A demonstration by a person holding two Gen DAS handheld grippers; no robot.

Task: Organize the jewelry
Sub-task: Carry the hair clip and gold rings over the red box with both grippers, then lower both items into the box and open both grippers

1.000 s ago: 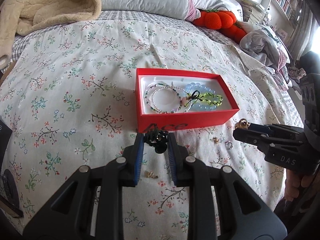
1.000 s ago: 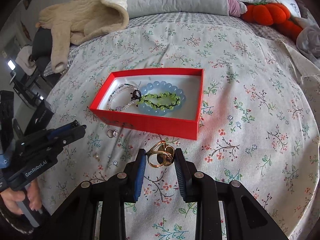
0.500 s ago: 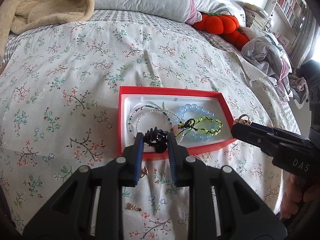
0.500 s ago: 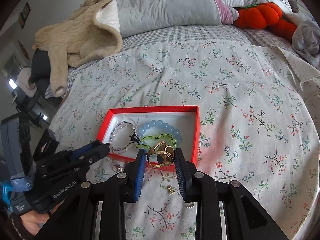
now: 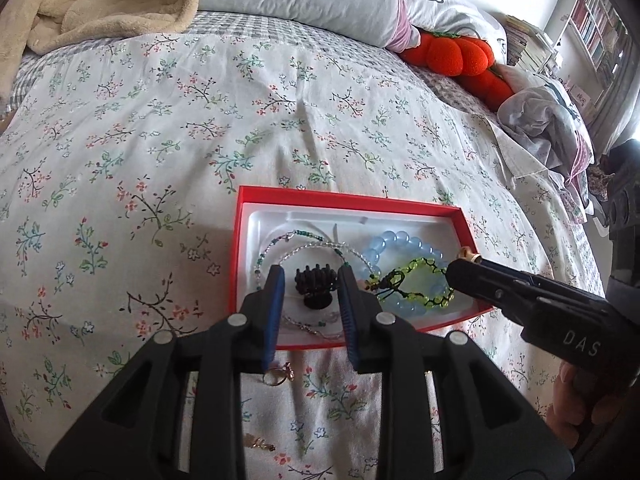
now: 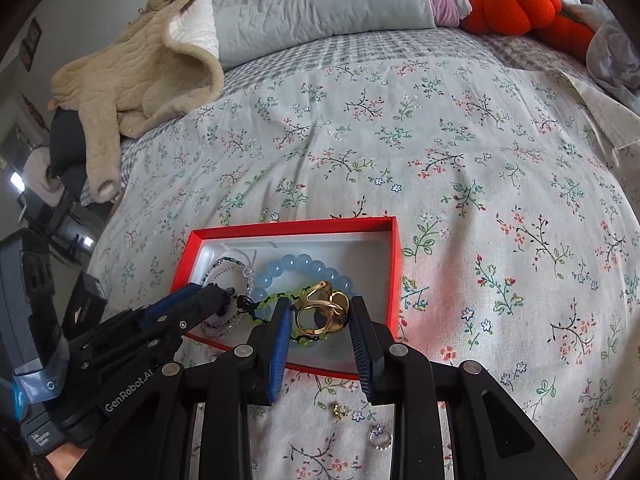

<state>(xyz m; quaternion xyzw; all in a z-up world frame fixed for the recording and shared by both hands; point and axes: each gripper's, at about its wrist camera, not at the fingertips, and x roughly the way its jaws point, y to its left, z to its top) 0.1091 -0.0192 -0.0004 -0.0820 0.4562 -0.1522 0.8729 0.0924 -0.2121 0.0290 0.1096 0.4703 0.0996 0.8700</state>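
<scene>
Jaws of our left gripper have just been opening – the black hair claw sits loose between them, over the red box. Our right gripper pinches the gold ring above that box.

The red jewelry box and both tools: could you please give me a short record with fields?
Box: red box, open, on floral bedspread
Inside: blue bead bracelet, green bead bracelet, clear bead strands
Left tool: over the box, jaws just opening, black claw clip loose between them
Right tool: shut on gold ring, over the box
Outside: small ring on the bedspread
</scene>
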